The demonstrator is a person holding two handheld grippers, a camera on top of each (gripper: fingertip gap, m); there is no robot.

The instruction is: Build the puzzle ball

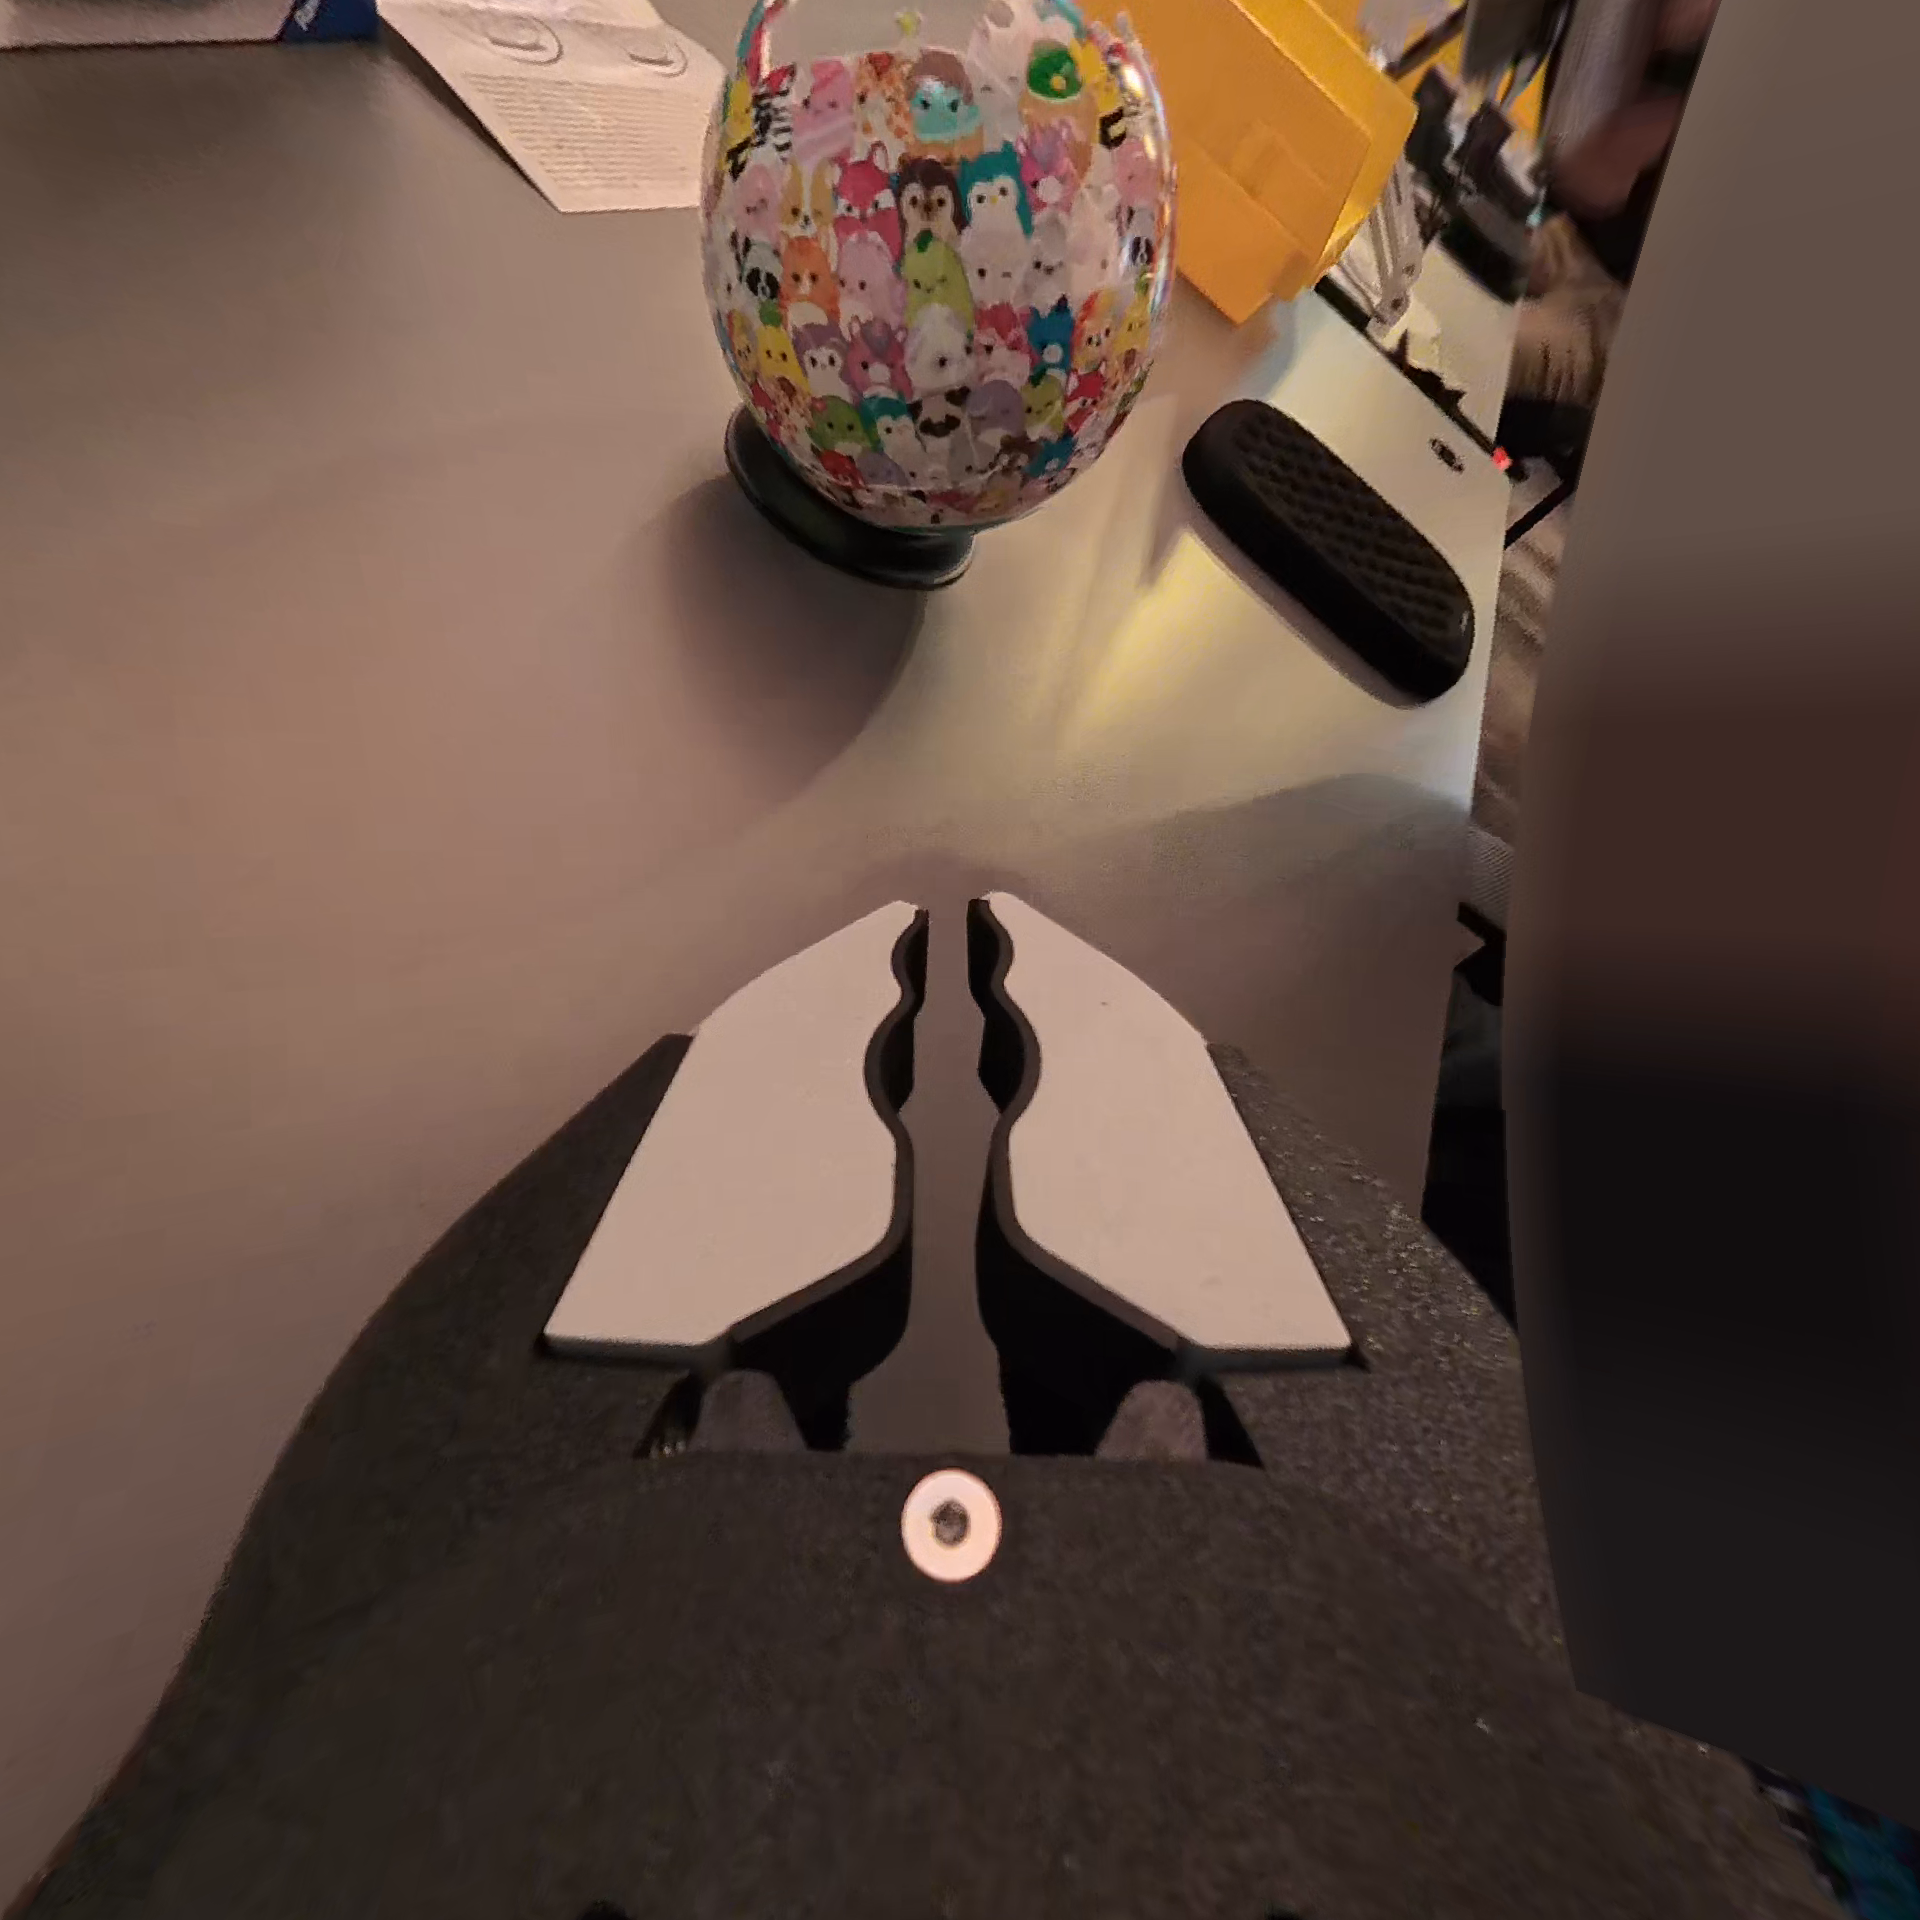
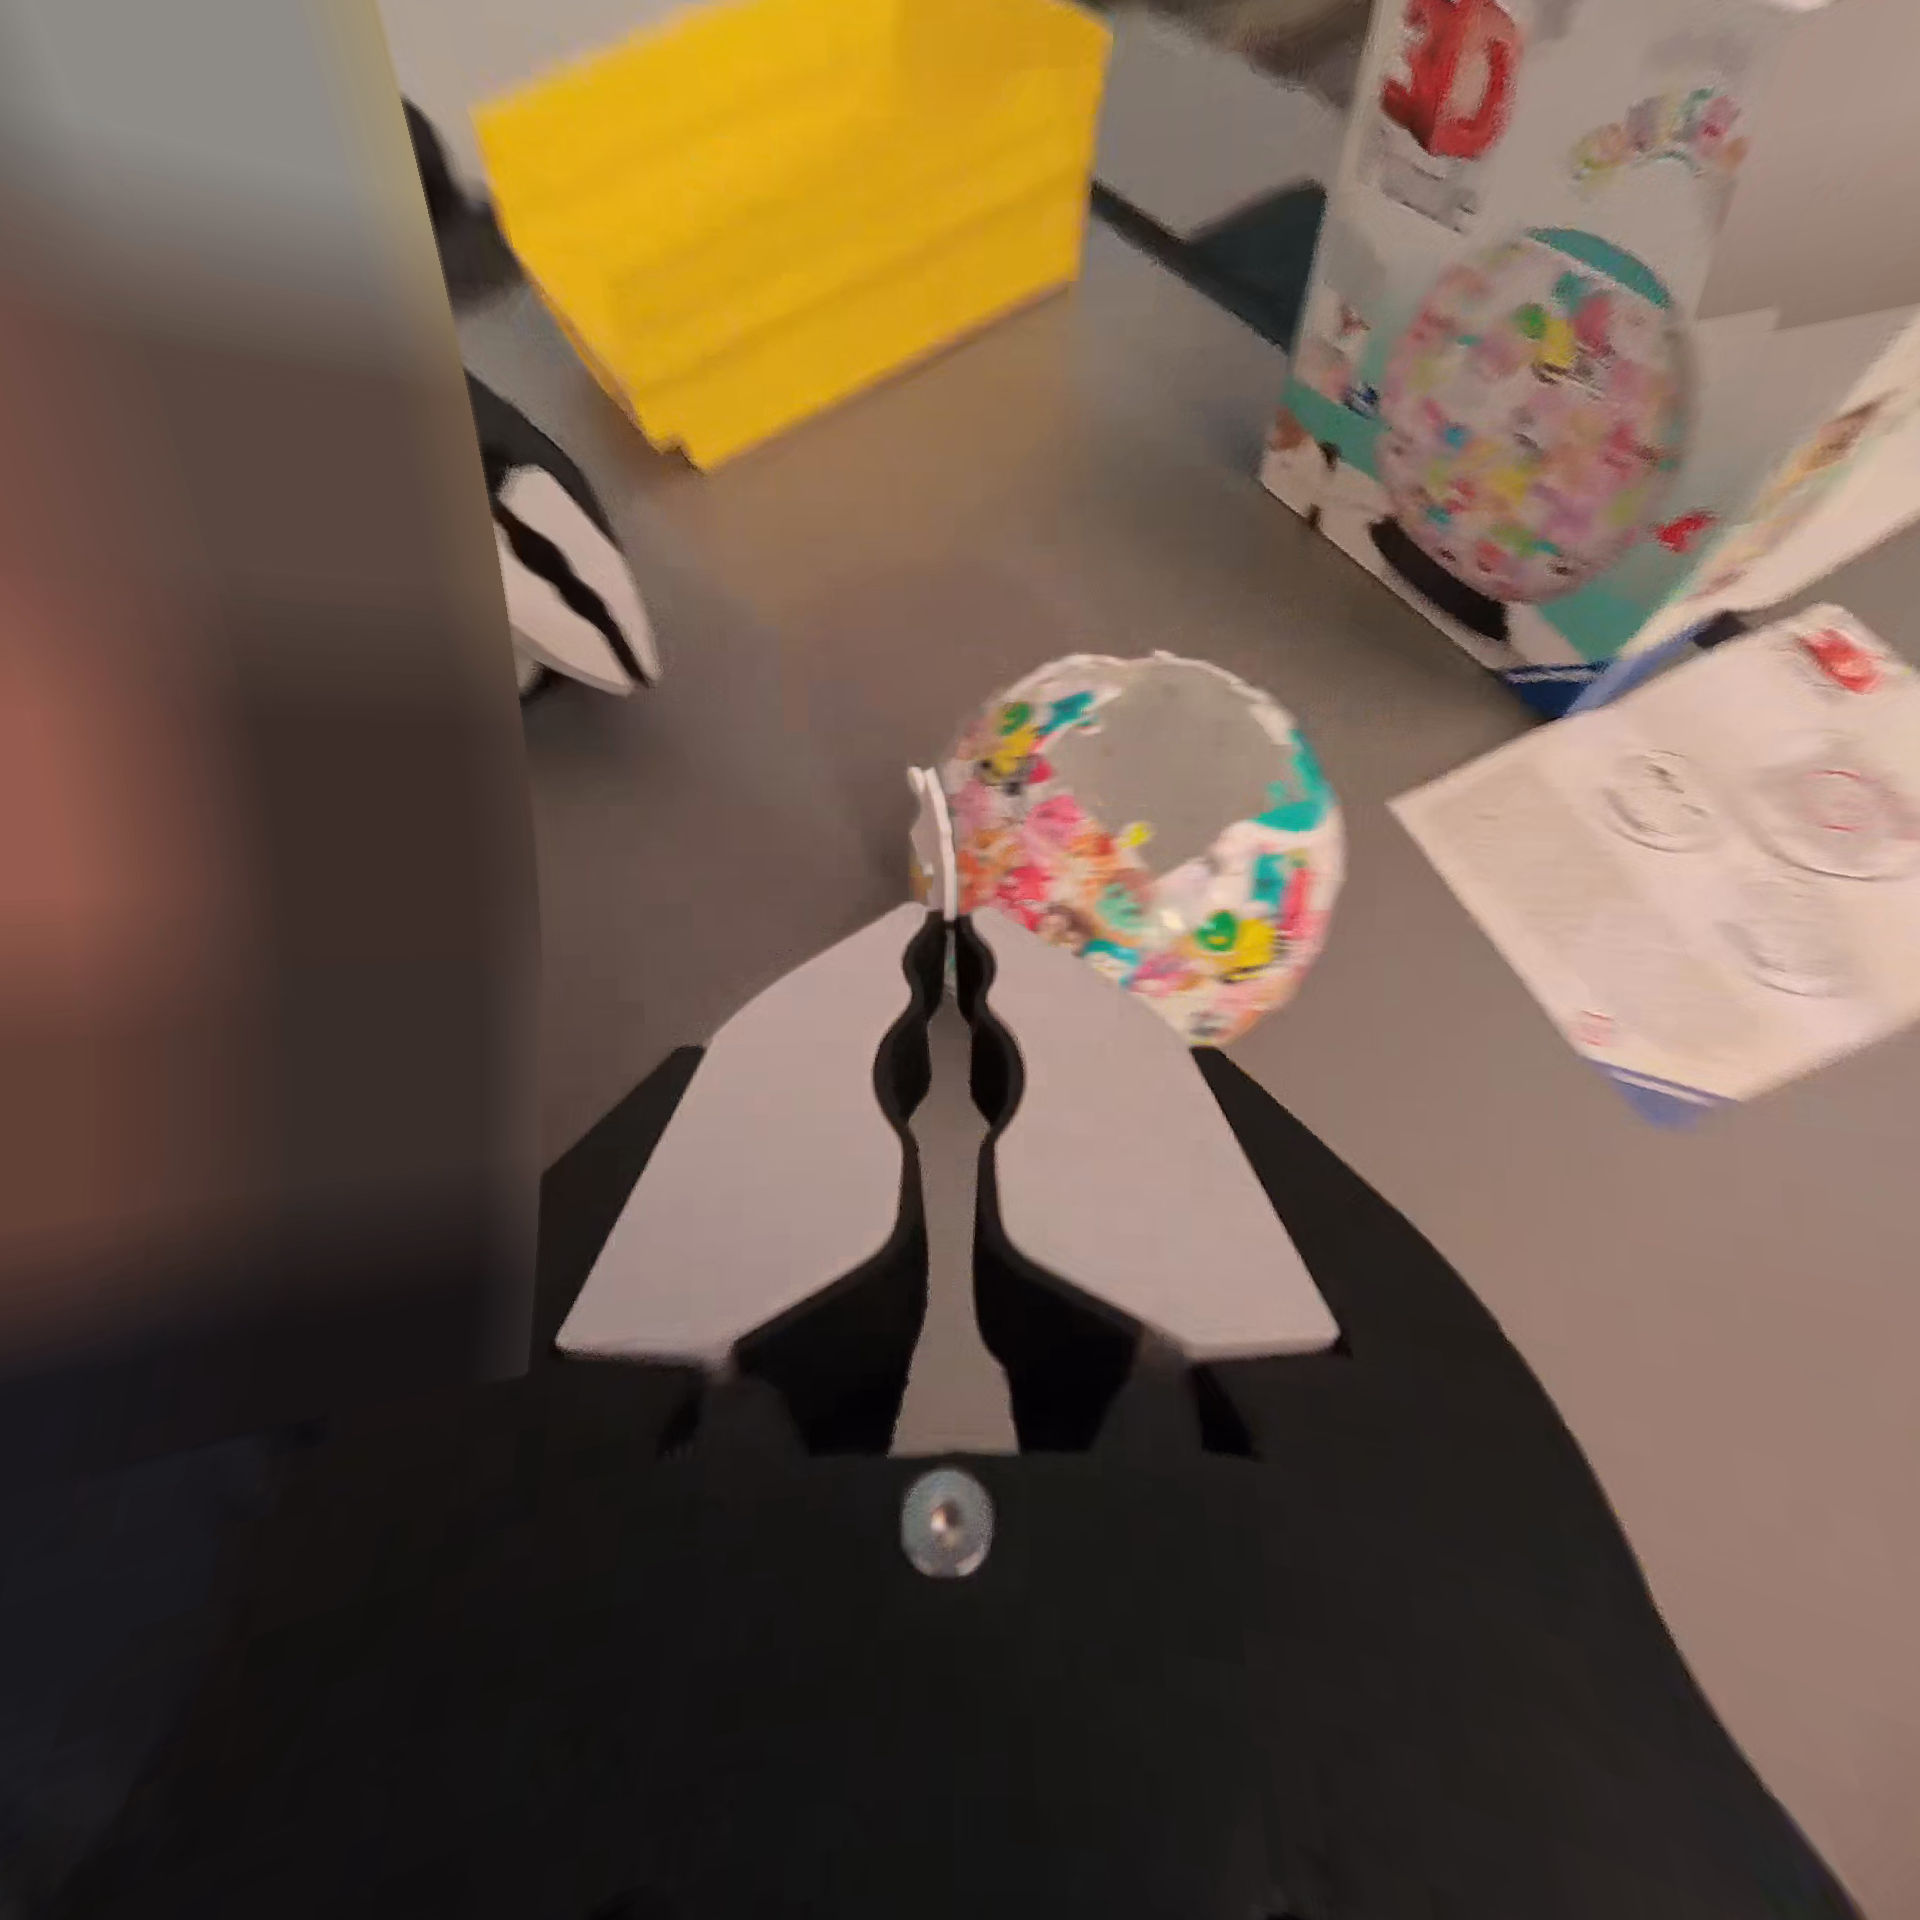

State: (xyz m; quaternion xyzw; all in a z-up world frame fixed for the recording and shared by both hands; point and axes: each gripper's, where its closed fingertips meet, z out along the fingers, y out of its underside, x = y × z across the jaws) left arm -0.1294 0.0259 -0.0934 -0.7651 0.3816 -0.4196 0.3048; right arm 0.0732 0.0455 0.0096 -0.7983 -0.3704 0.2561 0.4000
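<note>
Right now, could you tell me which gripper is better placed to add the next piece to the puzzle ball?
The right gripper: its jaws already pinch a white puzzle piece just beside the open top of the puzzle ball. The left gripper holds nothing, jaws nearly closed, well back from the ball.

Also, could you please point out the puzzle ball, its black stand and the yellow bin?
puzzle ball (image 1: 940,281): left wrist view, on the middle of its printed shell.
black stand (image 1: 847,535): left wrist view, on the front rim under the ball.
yellow bin (image 2: 790,208): right wrist view, on its front wall.
</note>
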